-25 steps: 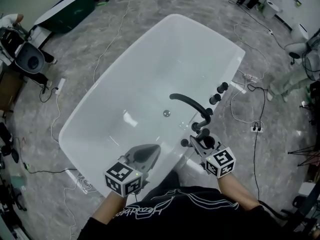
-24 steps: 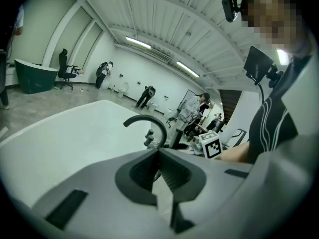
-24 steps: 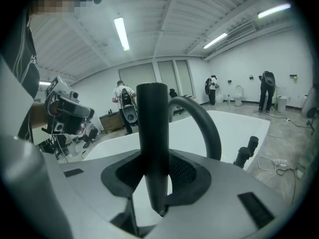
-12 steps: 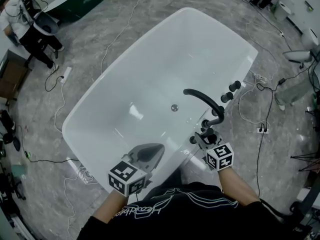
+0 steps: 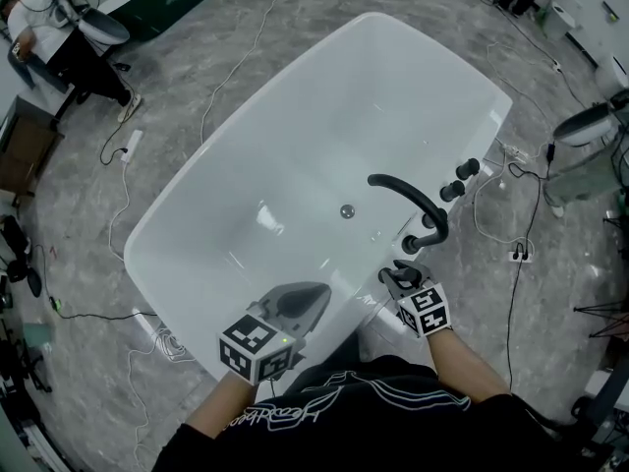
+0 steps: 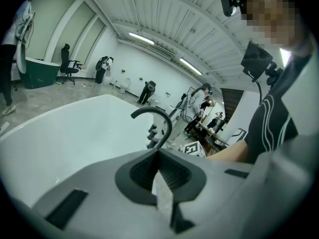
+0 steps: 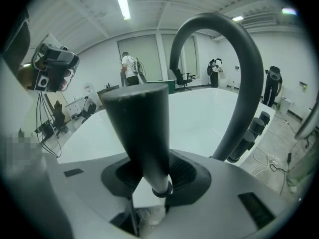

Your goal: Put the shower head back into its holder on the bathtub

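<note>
Between the jaws of the right gripper [image 7: 154, 177], in its own view, the black tapered shower head [image 7: 137, 128] stands upright. The pads are clamped on its narrow end just above a small ring. Just beyond the jaws and to their right rises the curved black spout [image 7: 239, 83], with the knobs [image 7: 256, 128] further right. The white bathtub [image 7: 194, 118] spreads out behind. The holder does not show here.

Ahead of the left gripper [image 6: 160, 176], in its view, the pads are pressed together with nothing between them. The tub and spout lie beyond the jaws, and the right gripper's marker cube [image 6: 193, 149] shows off to their right.

Seen from the head view, the left gripper hangs over the near rim much as it did a second ago. The right gripper has come down: its cube looks smaller and sits closer to the tub edge, just this side of the spout's base. That suggests the head is being lowered toward its seat. I cannot tell whether it has entered the holder, since the gripper covers that spot. The grip should probably be kept until the head is felt to rest.
</note>
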